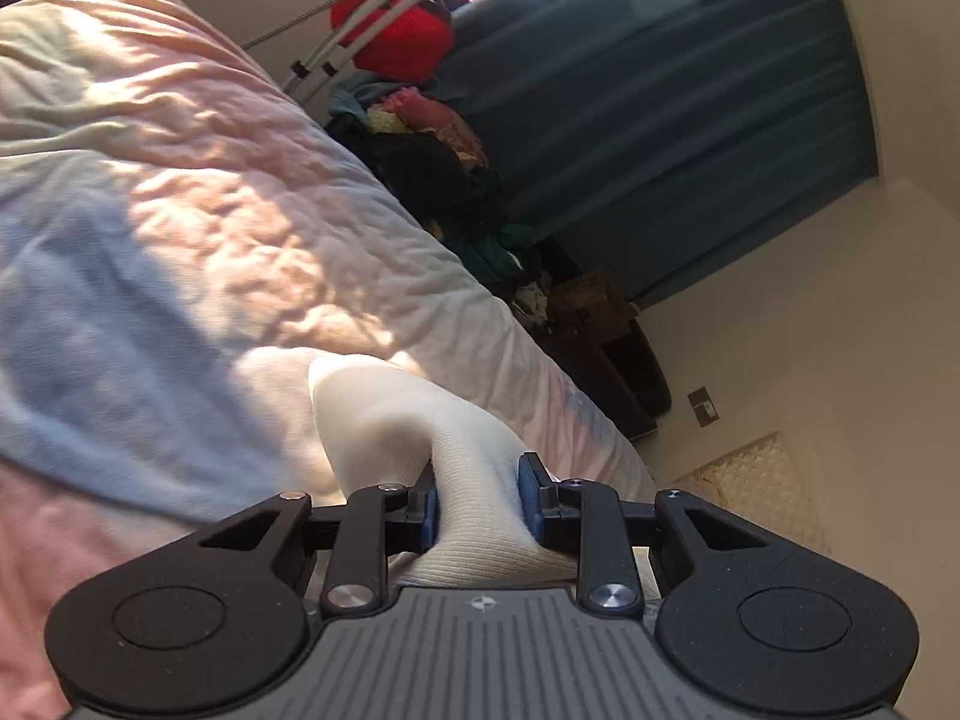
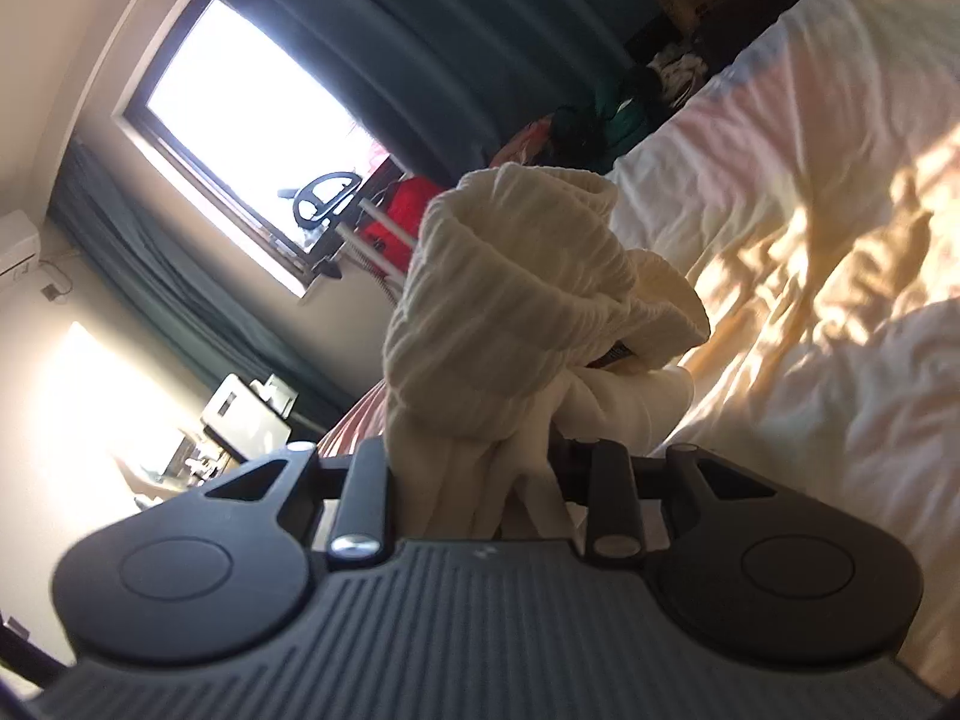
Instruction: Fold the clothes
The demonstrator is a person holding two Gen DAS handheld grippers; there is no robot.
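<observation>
A white ribbed garment (image 1: 420, 420) is pinched between the blue pads of my left gripper (image 1: 480, 501), which is shut on it just above the pink and white bedspread (image 1: 180, 210). In the right wrist view my right gripper (image 2: 480, 480) is shut on a bunched cream-white garment (image 2: 510, 312); the cloth piles up over the fingers and hides them. It hangs beside the bedspread (image 2: 810, 240). I cannot tell whether both grippers hold the same piece.
A pile of dark and coloured clothes (image 1: 444, 180) lies beyond the bed's far edge, with a red bag (image 1: 396, 30) and white poles. Blue curtains (image 1: 660, 120) and a bright window (image 2: 240, 120) line the wall. A cardboard box (image 1: 588, 294) stands by the curtain.
</observation>
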